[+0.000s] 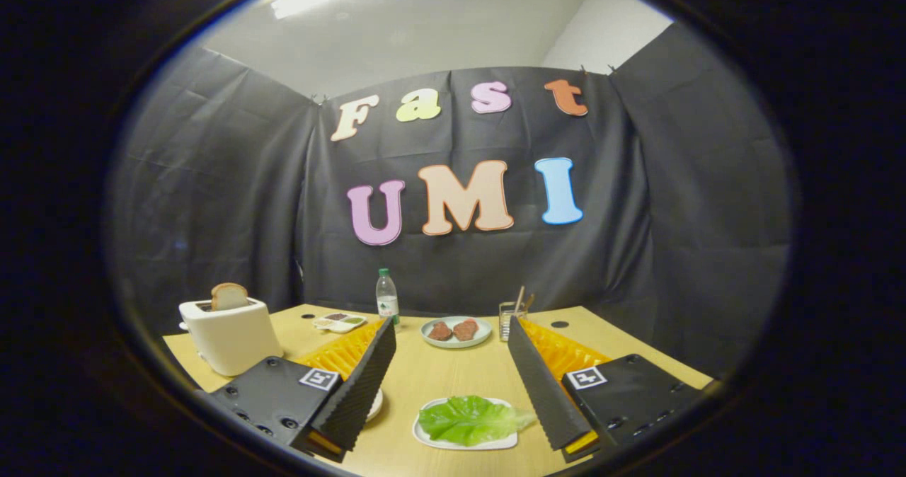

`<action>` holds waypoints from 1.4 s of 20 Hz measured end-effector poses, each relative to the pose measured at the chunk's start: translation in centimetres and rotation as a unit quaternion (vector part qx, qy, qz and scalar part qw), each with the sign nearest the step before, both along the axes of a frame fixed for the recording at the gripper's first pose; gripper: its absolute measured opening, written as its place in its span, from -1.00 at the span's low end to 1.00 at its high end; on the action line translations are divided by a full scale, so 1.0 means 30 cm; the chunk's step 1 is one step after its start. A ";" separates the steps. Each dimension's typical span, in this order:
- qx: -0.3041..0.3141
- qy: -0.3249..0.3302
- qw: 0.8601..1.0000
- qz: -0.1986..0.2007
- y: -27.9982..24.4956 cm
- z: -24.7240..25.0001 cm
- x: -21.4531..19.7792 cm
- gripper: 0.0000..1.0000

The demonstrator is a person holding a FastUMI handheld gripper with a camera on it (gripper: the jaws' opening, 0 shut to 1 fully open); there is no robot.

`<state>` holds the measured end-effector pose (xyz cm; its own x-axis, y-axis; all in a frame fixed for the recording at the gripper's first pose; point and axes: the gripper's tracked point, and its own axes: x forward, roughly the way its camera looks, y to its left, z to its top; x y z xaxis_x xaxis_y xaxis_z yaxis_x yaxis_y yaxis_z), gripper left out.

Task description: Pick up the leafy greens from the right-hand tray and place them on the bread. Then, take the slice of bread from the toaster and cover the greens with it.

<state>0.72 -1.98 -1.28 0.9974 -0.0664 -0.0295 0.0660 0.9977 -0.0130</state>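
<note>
Now the gripper [453, 385] hovers with fingers wide apart.
Greens [471, 419] lie on a tray [425, 436] between them; toaster [230, 335] with bread [228, 296] sits beyond the left finger.

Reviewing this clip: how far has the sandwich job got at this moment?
Nothing looks done yet. The leafy greens lie on their white tray, between the fingers and nearer the right one. The gripper is open and holds nothing, its fingers spread above the table. The bread slice stands in the toaster. Left: picking the greens, placing them on the bread, then covering them with the toaster slice.
</note>
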 end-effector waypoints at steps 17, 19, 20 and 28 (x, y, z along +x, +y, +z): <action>-0.038 0.124 0.986 -0.109 -0.263 -0.257 0.060 1.00; -0.033 0.149 0.982 -0.110 -0.278 -0.317 0.071 1.00; -0.031 0.165 0.979 -0.114 -0.294 -0.352 0.074 1.00; 0.012 0.261 0.958 -0.115 -0.368 -0.595 0.107 1.00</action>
